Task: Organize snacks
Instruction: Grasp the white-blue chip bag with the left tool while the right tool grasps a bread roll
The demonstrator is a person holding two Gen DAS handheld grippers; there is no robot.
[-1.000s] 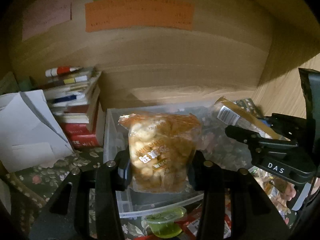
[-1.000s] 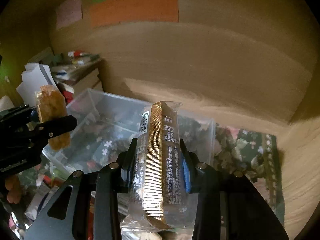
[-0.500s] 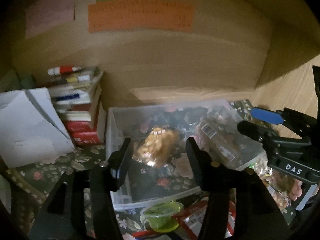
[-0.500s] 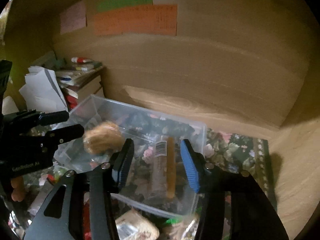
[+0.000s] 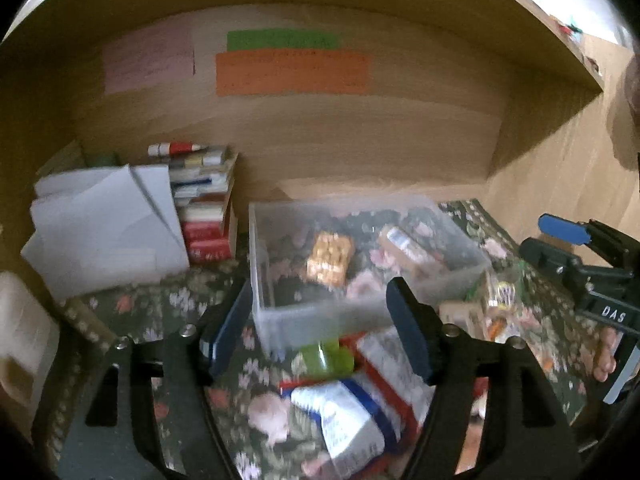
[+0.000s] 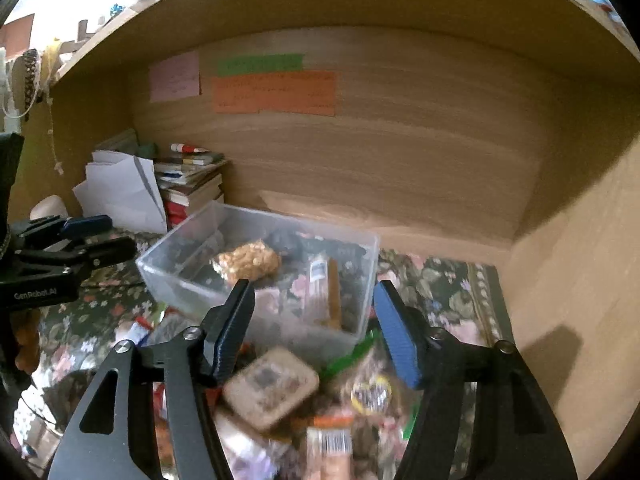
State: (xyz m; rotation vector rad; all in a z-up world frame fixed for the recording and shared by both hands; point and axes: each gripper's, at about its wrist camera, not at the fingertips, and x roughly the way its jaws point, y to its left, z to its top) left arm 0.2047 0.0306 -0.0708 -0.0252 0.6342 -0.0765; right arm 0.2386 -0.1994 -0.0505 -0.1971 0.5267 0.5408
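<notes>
A clear plastic bin point(image 5: 360, 312) point(image 6: 172, 280) stands on the floral cloth. Inside lie an orange bag of puffed snacks point(image 5: 330, 258) point(image 6: 248, 260) and a long gold-wrapped bar point(image 5: 412, 250) point(image 6: 326, 292). My left gripper point(image 5: 320, 320) is open and empty, held back in front of the bin. My right gripper point(image 6: 314, 320) is open and empty, also near the bin's front. Loose snacks lie in front of the bin: a green jelly cup point(image 5: 326, 358), a blue-white packet point(image 5: 348, 420), a square brown packet point(image 6: 272, 386).
A stack of books point(image 5: 204, 208) and folded white paper point(image 5: 104, 224) stand left of the bin. Coloured notes point(image 5: 292, 74) hang on the wooden back wall. A wooden side wall point(image 6: 580, 280) closes the right. Several more snack packets point(image 6: 372, 396) lie on the cloth.
Both grippers opened and dropped their snacks into the bin, then pulled back toward me. The snack bag and the bar now lie on the bin floor.
</notes>
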